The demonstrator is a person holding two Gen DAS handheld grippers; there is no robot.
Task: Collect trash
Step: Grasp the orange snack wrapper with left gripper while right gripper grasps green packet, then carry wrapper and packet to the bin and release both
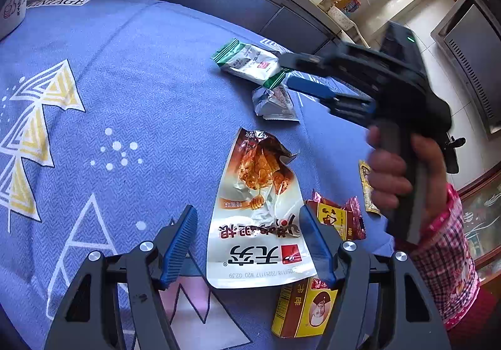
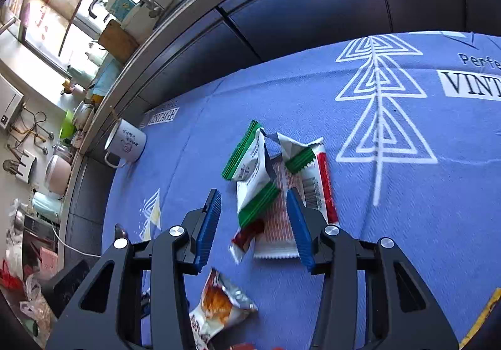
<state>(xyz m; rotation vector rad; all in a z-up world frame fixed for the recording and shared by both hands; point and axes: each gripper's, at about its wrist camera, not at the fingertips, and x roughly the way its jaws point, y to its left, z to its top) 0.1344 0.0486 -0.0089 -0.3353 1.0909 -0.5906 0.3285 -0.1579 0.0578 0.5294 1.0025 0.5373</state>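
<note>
Both grippers hang over the blue tablecloth (image 1: 131, 74). The left gripper (image 1: 247, 243), jaws apart, straddles the chicken-wing wrapper (image 1: 260, 218); the right gripper (image 2: 253, 224), seemingly unclamped, brackets the green-edged wrapper (image 2: 255, 180), ready to pinch.

Bright window daylight, strong fisheye bending, dark corners, motion-blurred right gripper (image 1: 283, 71).

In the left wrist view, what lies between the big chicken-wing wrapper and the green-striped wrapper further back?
A small crumpled silver wrapper lies between the chicken-wing wrapper and the green-striped wrapper, on the blue tablecloth; the left wrist view shows it.
</note>
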